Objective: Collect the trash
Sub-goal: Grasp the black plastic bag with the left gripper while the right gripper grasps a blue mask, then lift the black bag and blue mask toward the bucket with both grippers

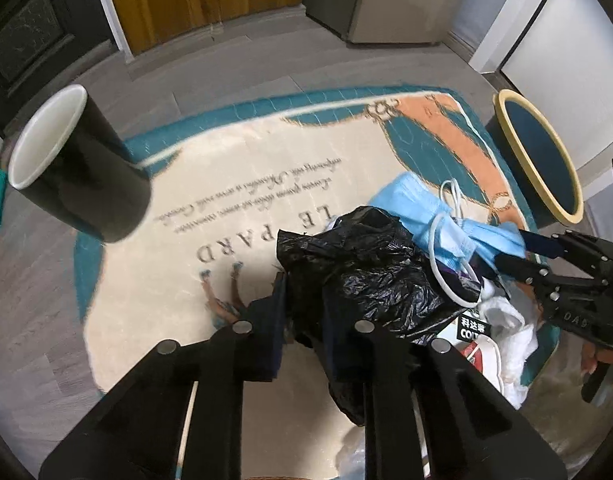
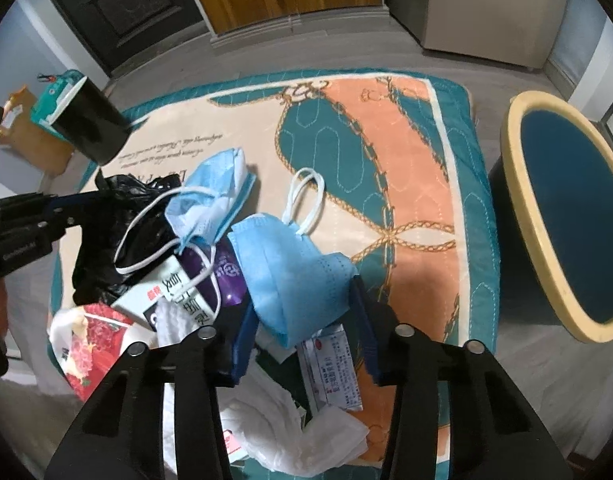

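Collection stands at an early stage, by my judgement: the litter lies heaped on the printed rug (image 2: 386, 152), and the trash bin (image 2: 562, 216) at the rug's edge shows a dark interior in which I can make out no contents. My left tongs (image 1: 302, 312) are nearly shut, pinching the crumpled black plastic bag (image 1: 370, 264) between the pads. My right tongs (image 2: 302, 320) stand partly closed around the lower edge of a blue face mask (image 2: 290, 276); the mask fills the gap and the pads appear to press it from both sides. No earlier view is available to me. Left to clear: a second blue face mask (image 2: 214, 196), a purple foil wrapper (image 2: 226, 276), a white printed carton (image 2: 178, 292), a red-and-white printed packet (image 2: 94, 344), a printed sachet (image 2: 334, 372) and crumpled white tissue (image 2: 290, 432). Materials: the bag is thin, glossy, heavily creased film; the masks are soft pleated non-woven fabric with white elastic loops; the tissue is limp and wrinkled; the rug is flat, quilted textile. The bin is a rigid oval with a cream rim. A black cup (image 2: 90, 124) with a white interior stands on the rug's far corner, well apart from the heap.
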The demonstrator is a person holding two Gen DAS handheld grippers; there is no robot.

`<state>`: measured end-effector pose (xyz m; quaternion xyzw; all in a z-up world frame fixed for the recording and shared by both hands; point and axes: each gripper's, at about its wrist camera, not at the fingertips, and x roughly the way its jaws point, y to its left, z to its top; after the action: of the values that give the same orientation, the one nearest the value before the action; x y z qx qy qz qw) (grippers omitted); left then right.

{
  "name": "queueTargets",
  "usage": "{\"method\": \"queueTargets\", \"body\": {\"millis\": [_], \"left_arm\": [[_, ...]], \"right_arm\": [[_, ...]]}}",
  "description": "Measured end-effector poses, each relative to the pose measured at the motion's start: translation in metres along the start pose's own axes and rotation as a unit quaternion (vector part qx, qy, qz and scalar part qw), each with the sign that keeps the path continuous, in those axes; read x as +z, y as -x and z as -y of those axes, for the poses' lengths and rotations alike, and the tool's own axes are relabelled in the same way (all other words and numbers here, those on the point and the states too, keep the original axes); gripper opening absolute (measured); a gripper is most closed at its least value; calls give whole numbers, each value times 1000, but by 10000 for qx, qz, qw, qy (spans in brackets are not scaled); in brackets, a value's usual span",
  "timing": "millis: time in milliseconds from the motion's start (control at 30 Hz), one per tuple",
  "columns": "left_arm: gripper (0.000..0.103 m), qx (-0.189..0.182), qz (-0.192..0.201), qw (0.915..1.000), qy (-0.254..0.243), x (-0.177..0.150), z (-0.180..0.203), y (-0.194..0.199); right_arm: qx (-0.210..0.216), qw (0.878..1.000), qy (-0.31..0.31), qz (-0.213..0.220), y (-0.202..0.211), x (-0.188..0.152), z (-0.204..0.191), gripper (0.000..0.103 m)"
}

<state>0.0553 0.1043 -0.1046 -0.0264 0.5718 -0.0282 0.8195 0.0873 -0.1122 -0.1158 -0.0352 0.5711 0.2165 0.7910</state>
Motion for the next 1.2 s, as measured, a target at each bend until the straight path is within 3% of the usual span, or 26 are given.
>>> {"method": "queueTargets", "body": {"millis": [267, 600, 1033, 1200], "left_arm": [[13, 408, 628, 9967, -306, 16, 5, 38], [13, 1072, 1180, 9847, -700, 25, 11, 73], [12, 1898, 648, 9761, -834, 24, -1, 49], [12, 1739, 746, 9806, -519, 26, -10, 54]], "right_arm": [[134, 9971, -367, 649, 38, 19, 16, 37], [174, 9948, -365, 935, 60, 25, 21, 37], [147, 9946, -367, 963, 60, 27, 18, 37], [158, 9937, -397, 1033, 65, 29, 20, 37]]}}
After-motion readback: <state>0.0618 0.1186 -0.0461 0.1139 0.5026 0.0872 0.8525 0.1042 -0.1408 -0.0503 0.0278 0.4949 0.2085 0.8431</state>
